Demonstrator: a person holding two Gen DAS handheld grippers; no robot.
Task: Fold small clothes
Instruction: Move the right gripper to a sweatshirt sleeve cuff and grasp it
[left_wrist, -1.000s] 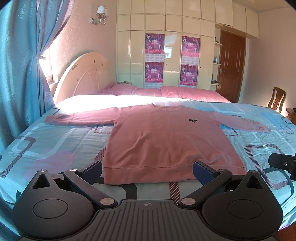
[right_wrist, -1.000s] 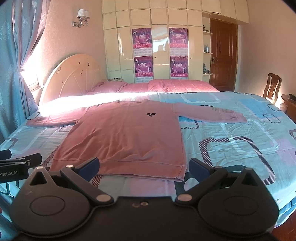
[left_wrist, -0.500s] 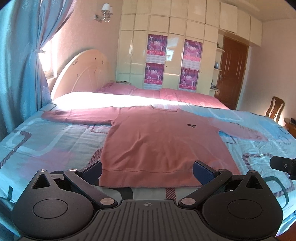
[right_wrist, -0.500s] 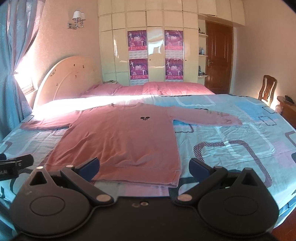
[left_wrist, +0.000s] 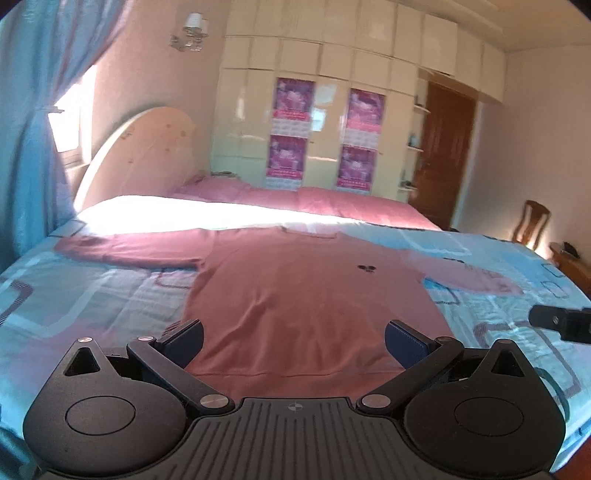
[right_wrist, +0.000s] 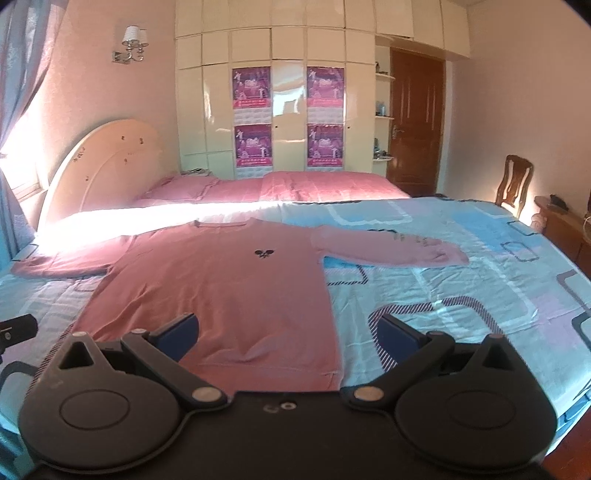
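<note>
A pink long-sleeved sweater (left_wrist: 295, 295) (right_wrist: 229, 288) lies flat on the bed, front up, both sleeves spread out sideways, a small dark logo on the chest. My left gripper (left_wrist: 293, 341) is open above the sweater's hem, nothing between its blue pads. My right gripper (right_wrist: 288, 334) is open too, over the hem's right corner, and holds nothing. The tip of the right gripper (left_wrist: 561, 321) shows at the right edge of the left wrist view; the left gripper's tip (right_wrist: 14, 326) shows at the left edge of the right wrist view.
The bed has a blue patterned cover (right_wrist: 461, 295), pink pillows (right_wrist: 280, 186) and a cream headboard (right_wrist: 99, 166). Blue curtains (left_wrist: 29, 129) hang on the left. A cream wardrobe (right_wrist: 288, 110) and brown door (right_wrist: 417, 125) stand behind. A wooden chair (right_wrist: 513, 184) is on the right.
Both grippers have moved closer and lower toward the sweater's hem, which now lies between their fingers in view. The sweater has not moved. Both stay open.
</note>
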